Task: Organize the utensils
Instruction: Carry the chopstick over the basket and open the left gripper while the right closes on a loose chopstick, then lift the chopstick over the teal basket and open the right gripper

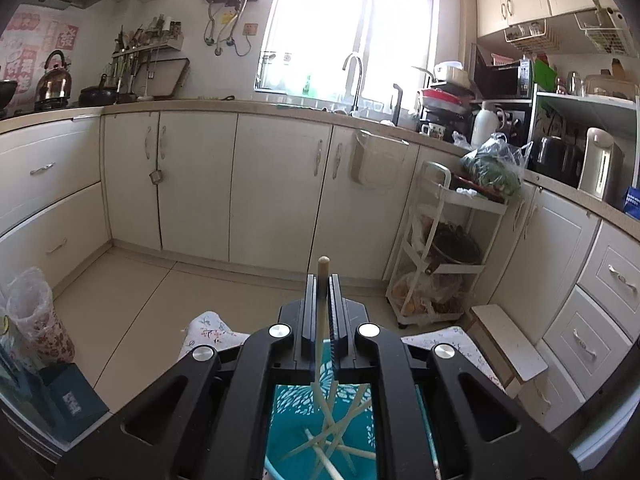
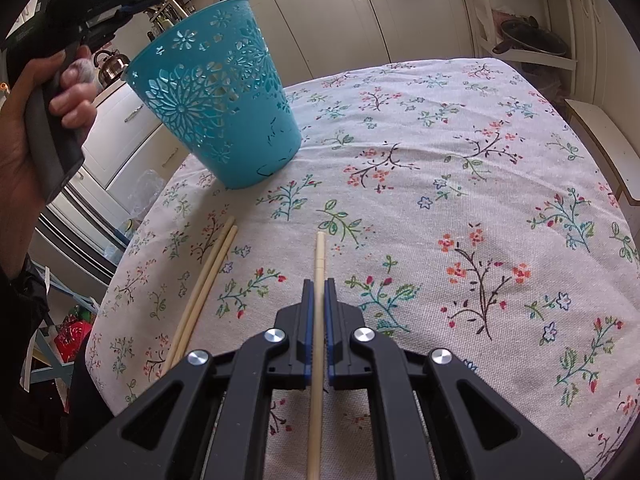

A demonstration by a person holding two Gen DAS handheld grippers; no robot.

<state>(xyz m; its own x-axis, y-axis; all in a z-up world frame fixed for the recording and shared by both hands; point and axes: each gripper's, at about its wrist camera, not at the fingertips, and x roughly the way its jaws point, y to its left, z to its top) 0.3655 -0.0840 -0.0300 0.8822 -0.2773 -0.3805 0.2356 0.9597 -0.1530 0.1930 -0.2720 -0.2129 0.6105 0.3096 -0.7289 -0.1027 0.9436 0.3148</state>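
Left gripper (image 1: 322, 284): jaws clamped on one chopstick (image 1: 320, 320), its blunt end poking out past the tips at 12 o'clock, its lower end hanging into the basket (image 1: 288, 412) below.
Basket: teal, cut-out pattern, on the table's far left corner, at 10 o'clock in the right wrist view; several chopsticks (image 1: 332, 440) already lie crossed inside it.
Right gripper (image 2: 319, 292): jaws shut on a second chopstick (image 2: 319, 264), which runs out toward 12 o'clock low over the floral cloth (image 2: 460, 160).
Loose pair (image 2: 208, 276): two chopsticks side by side on the cloth, at 9 o'clock of the right gripper, touching each other, near the table's left edge.
Hand (image 2: 60, 92): grips the left tool's handle above and left of the basket.
Progress: judged mid-way; one stick over the basket, one held, two still lying.
Risk, drop: if the left jaws part while the stick leans on the rim, it may tip outside or spear a cut-out hole.
Risk, basket: light plastic near the corner; a sideways nudge from stick or tool could topple it.
Risk, pair: the sticks roll easily; a sweep of the right tool could send them off the edge.
Risk, grip: thin round sticks can pivot in the pads if swung fast.
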